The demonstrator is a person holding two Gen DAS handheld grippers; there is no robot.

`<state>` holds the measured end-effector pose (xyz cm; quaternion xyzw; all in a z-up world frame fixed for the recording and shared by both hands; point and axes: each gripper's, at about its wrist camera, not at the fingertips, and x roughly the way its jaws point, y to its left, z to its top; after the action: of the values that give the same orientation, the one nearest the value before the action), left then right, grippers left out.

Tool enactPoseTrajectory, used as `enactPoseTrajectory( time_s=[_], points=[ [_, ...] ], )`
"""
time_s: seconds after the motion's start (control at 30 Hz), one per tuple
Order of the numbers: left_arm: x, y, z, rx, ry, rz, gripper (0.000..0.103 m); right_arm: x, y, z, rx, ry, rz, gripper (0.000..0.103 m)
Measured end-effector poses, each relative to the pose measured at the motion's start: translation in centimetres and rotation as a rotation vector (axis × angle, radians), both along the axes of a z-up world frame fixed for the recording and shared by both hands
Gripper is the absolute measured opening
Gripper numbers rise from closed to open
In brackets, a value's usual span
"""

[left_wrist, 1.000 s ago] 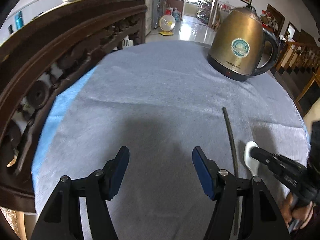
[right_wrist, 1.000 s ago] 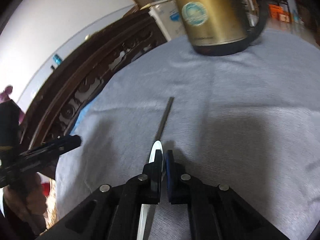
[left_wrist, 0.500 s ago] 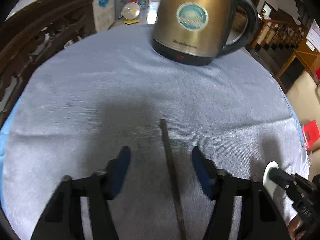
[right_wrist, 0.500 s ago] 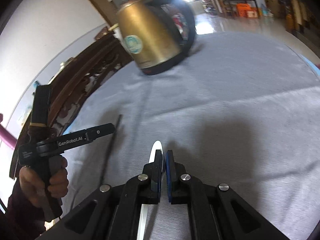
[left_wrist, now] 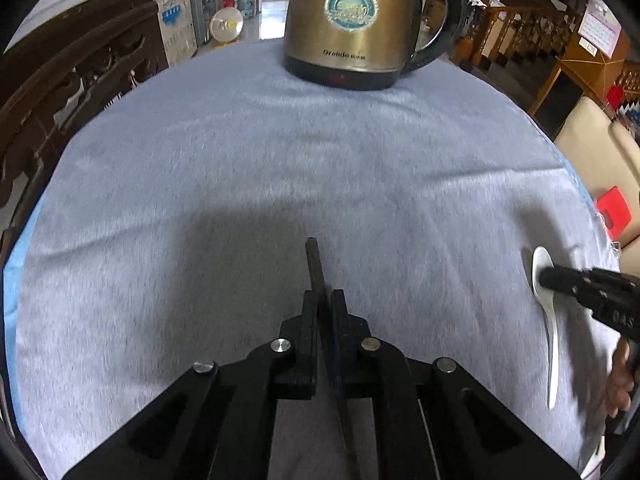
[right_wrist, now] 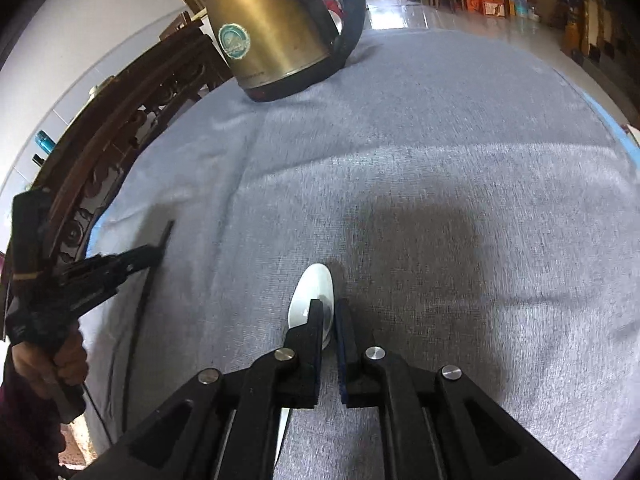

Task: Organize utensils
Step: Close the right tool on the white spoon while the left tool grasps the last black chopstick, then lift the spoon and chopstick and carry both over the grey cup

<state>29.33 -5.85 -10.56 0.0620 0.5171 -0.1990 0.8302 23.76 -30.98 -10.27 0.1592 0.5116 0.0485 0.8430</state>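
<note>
My left gripper (left_wrist: 325, 300) is shut on a dark thin chopstick (left_wrist: 313, 261), which sticks out ahead between the fingers, low over the grey cloth. My right gripper (right_wrist: 329, 312) is shut on a white spoon (right_wrist: 314, 292), its bowl pointing forward just above the cloth. In the left wrist view the spoon (left_wrist: 541, 270) and right gripper (left_wrist: 552, 278) sit at the right edge. In the right wrist view the chopstick (right_wrist: 166, 236) and left gripper (right_wrist: 154, 254) sit at the left.
A brass electric kettle (left_wrist: 352, 20) with a black handle stands at the far side of the round table (left_wrist: 240, 140); it also shows in the right wrist view (right_wrist: 272, 28). A carved dark wooden chair back (left_wrist: 68, 80) runs along the left edge.
My left gripper has closed on the chopstick, which lay between its open fingers half a second ago. My right gripper has carried the spoon rightward, away from the chopstick.
</note>
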Motion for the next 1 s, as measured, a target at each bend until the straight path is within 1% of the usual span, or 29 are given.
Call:
enactPoseTrajectory(
  time_s=[0.03, 0.07, 0.1, 0.13, 0.2, 0.27, 0.3, 0.33, 0.37, 0.43, 0.47, 0.53, 0.57, 0.67, 0.77, 0.83, 0.93, 0.97, 1.0],
  points=[
    [0.1, 0.1, -0.1, 0.002, 0.015, 0.009, 0.019, 0.2, 0.3, -0.1, 0.001, -0.001, 0.002, 0.011],
    [0.3, 0.1, -0.1, -0.006, 0.025, 0.012, 0.023, 0.5, 0.3, 0.0, -0.003, -0.003, 0.008, 0.011],
    [0.5, 0.0, 0.0, -0.012, 0.032, 0.009, 0.042, 0.7, 0.3, -0.1, 0.001, -0.008, 0.012, 0.011],
    [0.6, -0.2, 0.0, -0.007, 0.038, 0.002, 0.056, 0.8, 0.2, -0.2, 0.011, -0.014, 0.015, 0.010],
    [0.7, -0.9, -0.2, 0.025, 0.006, -0.011, 0.056, 0.7, 0.1, -0.2, 0.007, -0.022, 0.015, 0.005],
    [0.8, -1.2, -0.2, 0.075, -0.038, 0.007, 0.033, 0.1, 0.0, 0.2, -0.016, -0.039, -0.011, 0.004],
    [0.8, -1.0, -0.2, 0.076, -0.040, 0.015, 0.007, -0.4, -0.1, 0.5, -0.019, -0.055, -0.021, 0.004],
    [0.9, -0.7, -0.1, 0.053, -0.023, 0.020, 0.006, -1.1, -0.1, 1.0, -0.020, -0.075, -0.030, 0.004],
    [1.0, -0.1, 0.0, 0.022, -0.005, 0.046, 0.005, -1.9, -0.1, 1.6, -0.021, -0.096, -0.036, 0.004],
    [0.6, 1.1, 0.3, 0.025, -0.022, 0.094, 0.005, -3.3, 0.0, 3.0, -0.028, -0.145, -0.048, 0.004],
    [0.0, 1.7, 0.7, 0.021, -0.042, 0.107, 0.005, -4.4, 0.1, 3.8, -0.034, -0.174, -0.057, 0.004],
    [-1.5, 3.2, 2.0, -0.030, -0.075, 0.141, 0.005, -6.2, 0.3, 5.0, -0.044, -0.219, -0.072, 0.004],
    [-1.9, 3.6, 2.5, -0.044, -0.090, 0.147, 0.005, -7.3, 0.4, 5.7, -0.052, -0.247, -0.081, 0.004],
    [-4.9, 5.1, 5.1, -0.069, -0.175, 0.167, 0.005, -10.1, 0.9, 7.1, -0.060, -0.301, -0.113, 0.004],
    [-8.4, 6.3, 7.7, -0.111, -0.245, 0.190, 0.005, -12.7, 1.1, 8.2, -0.054, -0.341, -0.147, 0.004],
    [-10.0, 7.2, 8.9, -0.129, -0.277, 0.204, 0.005, -14.7, 1.4, 9.1, -0.058, -0.378, -0.176, 0.004],
    [-13.7, 8.7, 11.1, -0.168, -0.332, 0.234, 0.005, -17.3, 1.8, 10.3, -0.073, -0.428, -0.205, 0.004],
    [-13.9, 8.8, 11.3, -0.177, -0.344, 0.239, 0.005, -18.2, 2.0, 10.8, -0.080, -0.448, -0.215, 0.004],
    [-15.1, 9.1, 12.0, -0.193, -0.364, 0.247, 0.005, -19.0, 2.2, 11.2, -0.091, -0.466, -0.225, 0.004]
  ],
)
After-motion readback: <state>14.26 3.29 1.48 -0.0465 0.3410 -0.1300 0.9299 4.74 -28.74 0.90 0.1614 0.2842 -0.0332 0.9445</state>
